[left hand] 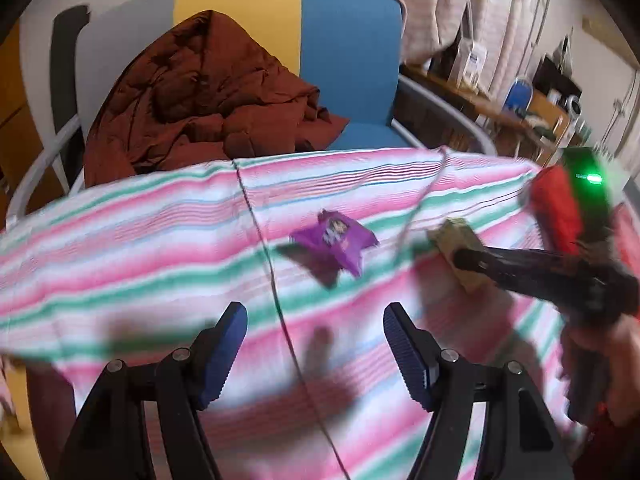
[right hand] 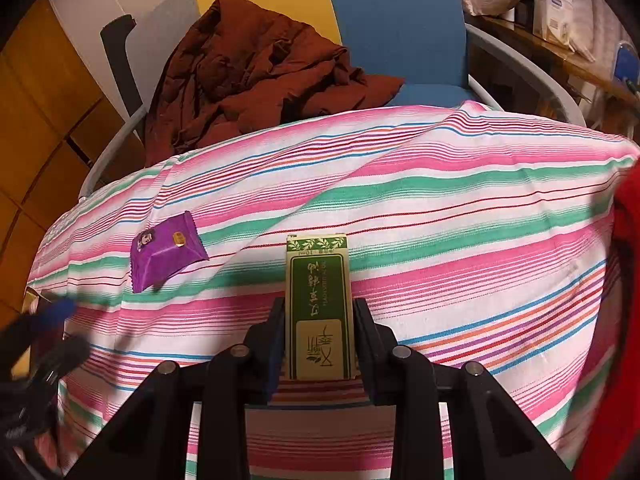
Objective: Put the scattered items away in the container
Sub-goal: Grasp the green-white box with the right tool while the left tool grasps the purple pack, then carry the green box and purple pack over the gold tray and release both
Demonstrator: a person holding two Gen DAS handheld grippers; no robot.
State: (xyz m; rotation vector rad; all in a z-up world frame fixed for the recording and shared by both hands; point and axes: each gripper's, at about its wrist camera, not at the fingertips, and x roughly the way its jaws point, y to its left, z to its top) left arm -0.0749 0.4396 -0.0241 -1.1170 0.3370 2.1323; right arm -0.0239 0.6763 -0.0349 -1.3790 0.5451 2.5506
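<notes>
Right gripper (right hand: 316,320) clenched on the green-and-cream carton (right hand: 319,308), which juts forward between its pads above the striped cloth (right hand: 460,216); left gripper (left hand: 316,344) released, the purple snack sachet (left hand: 334,242) lying ahead of it. No container visible; I would keep the carton level and squeeze steadily during transfer

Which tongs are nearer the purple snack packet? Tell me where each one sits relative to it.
Left, by a narrow margin. The left tongs hang open just short of the purple snack packet, holding nothing. The right tongs sit off to its right, shut on the green box.
</notes>
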